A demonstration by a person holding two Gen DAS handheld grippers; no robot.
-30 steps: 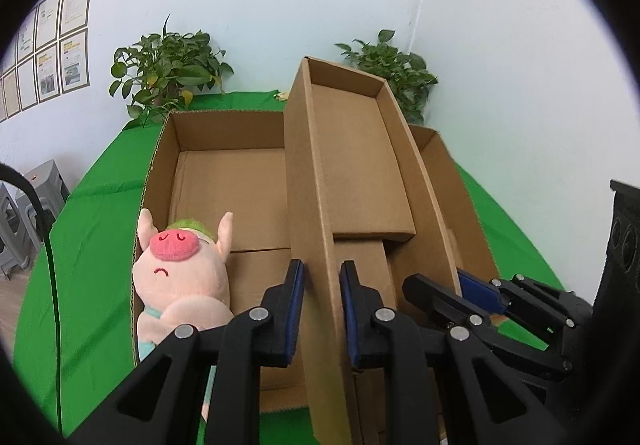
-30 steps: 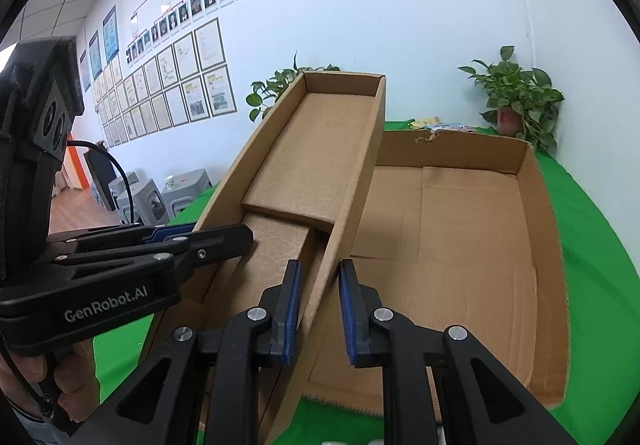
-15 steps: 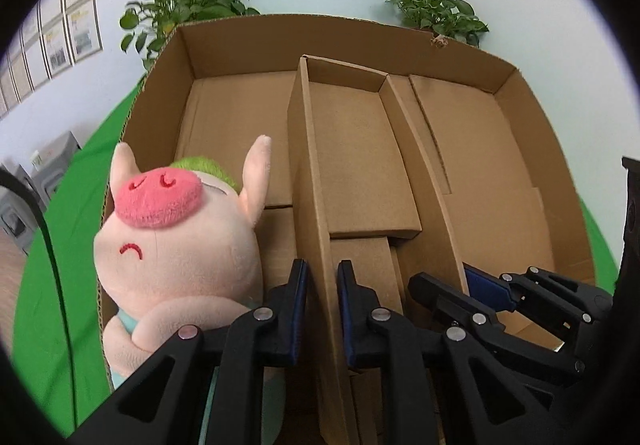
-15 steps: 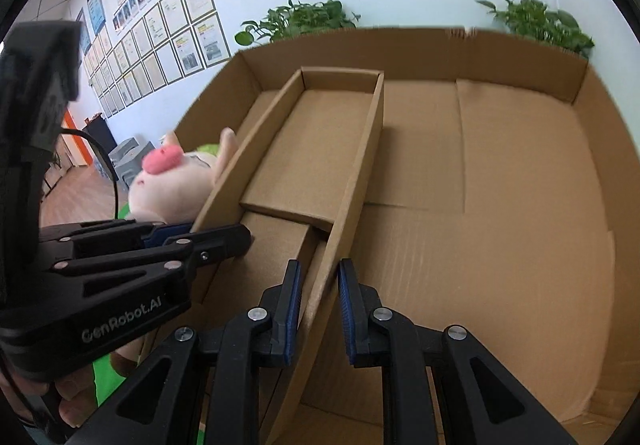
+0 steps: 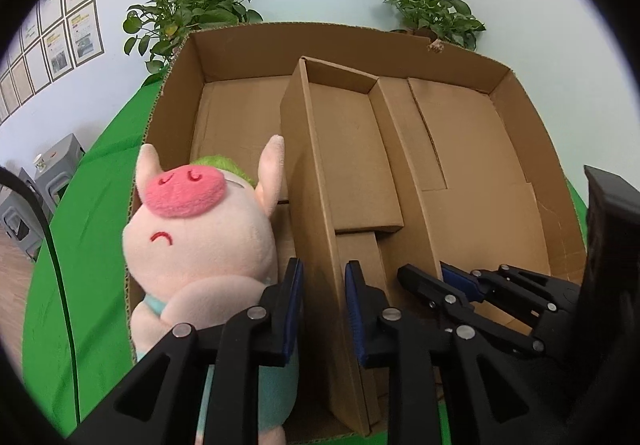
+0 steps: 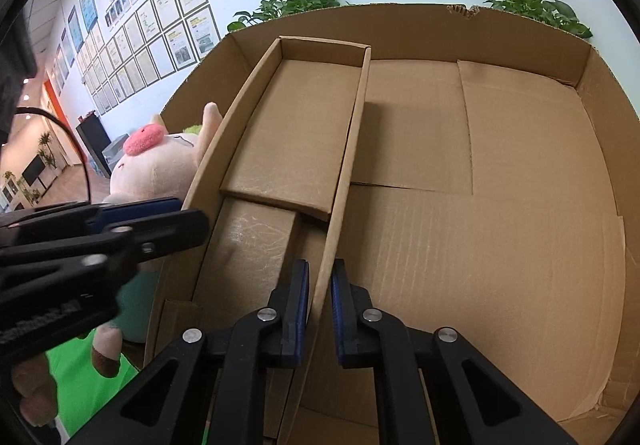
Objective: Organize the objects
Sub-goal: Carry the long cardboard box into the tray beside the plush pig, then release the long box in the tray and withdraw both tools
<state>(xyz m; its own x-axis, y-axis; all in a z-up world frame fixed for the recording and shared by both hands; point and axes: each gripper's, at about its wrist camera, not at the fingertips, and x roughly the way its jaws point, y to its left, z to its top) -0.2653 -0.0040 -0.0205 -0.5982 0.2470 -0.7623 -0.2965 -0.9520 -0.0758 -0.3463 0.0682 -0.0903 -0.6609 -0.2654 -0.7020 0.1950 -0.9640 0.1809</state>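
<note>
A narrow open cardboard box sits inside a large shallow cardboard box. My left gripper straddles the narrow box's left wall, its pads a little apart from the wall. My right gripper is shut on the narrow box's right wall. The narrow box also shows in the right wrist view, inside the large box. A pink plush pig leans on the large box's left wall, touching my left gripper's left finger. The pig shows left of the narrow box. The right gripper also shows in the left wrist view.
The boxes rest on a green cloth. Two potted plants stand behind against a white wall. Framed papers hang on the left wall. A black cable crosses at the left.
The narrow box has come down from above the large box's rim to lie inside it. Both grippers moved forward and down with it. The left jaws have widened slightly.
</note>
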